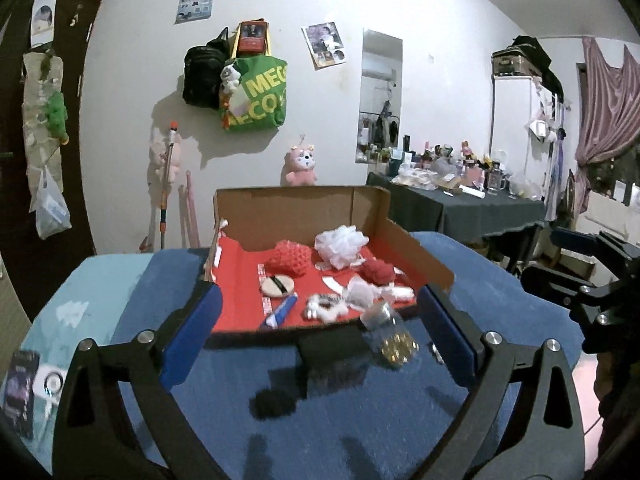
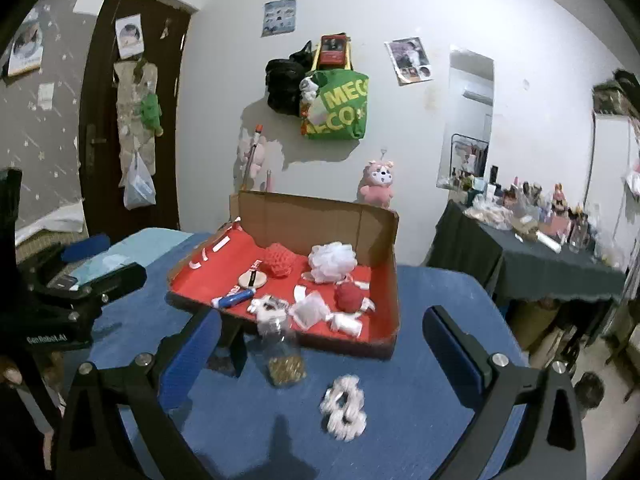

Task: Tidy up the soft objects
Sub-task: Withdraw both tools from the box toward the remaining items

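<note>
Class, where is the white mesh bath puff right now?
In both wrist views, the white bath puff sits inside the cardboard box near its back wall, right of the red textured sponge.

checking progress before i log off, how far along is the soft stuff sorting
Mostly done: the white pouf, red ball and other soft items sit in the cardboard box. Nothing is in hand; both hand-held grippers, left and right, are open and empty. Left: the white scrunchie outside the box.

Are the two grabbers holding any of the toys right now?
No. The left gripper and right gripper are both open and empty; nothing sits between their fingers.
</note>
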A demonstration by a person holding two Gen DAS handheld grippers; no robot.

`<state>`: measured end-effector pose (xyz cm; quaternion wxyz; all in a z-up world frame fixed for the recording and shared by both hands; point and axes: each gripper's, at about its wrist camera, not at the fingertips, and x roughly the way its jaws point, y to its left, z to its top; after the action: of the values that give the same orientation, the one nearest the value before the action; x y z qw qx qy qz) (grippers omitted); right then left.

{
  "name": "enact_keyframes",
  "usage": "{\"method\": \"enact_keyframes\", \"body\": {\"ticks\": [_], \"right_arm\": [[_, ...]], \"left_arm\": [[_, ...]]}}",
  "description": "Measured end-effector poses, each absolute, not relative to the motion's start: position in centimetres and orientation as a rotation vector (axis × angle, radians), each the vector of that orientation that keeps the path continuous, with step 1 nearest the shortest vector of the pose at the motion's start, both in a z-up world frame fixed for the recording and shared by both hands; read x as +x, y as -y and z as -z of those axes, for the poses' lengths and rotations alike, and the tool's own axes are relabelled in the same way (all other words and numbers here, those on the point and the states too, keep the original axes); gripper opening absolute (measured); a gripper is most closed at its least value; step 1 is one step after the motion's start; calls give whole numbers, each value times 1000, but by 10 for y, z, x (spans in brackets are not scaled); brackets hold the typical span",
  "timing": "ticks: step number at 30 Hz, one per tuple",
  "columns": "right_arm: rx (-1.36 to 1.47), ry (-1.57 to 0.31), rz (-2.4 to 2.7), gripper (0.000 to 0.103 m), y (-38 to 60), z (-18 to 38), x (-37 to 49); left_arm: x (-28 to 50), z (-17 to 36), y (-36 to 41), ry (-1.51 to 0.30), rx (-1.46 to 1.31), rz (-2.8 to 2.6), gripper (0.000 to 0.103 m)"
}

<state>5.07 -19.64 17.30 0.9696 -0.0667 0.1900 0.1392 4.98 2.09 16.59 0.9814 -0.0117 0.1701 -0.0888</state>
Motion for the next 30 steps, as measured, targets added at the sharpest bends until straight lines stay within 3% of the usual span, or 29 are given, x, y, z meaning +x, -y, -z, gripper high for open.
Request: {"method": "enact_keyframes", "body": {"ticks": [14,30], "right_arm": [[-111,-395,-253,103,196,-90,24],[-77,-524,-241,103,200,-47,45]], "left_arm": [[32,-92,-13,-450,-30,181,100],[44,-47,-23,-599,-55,157,100]]}}
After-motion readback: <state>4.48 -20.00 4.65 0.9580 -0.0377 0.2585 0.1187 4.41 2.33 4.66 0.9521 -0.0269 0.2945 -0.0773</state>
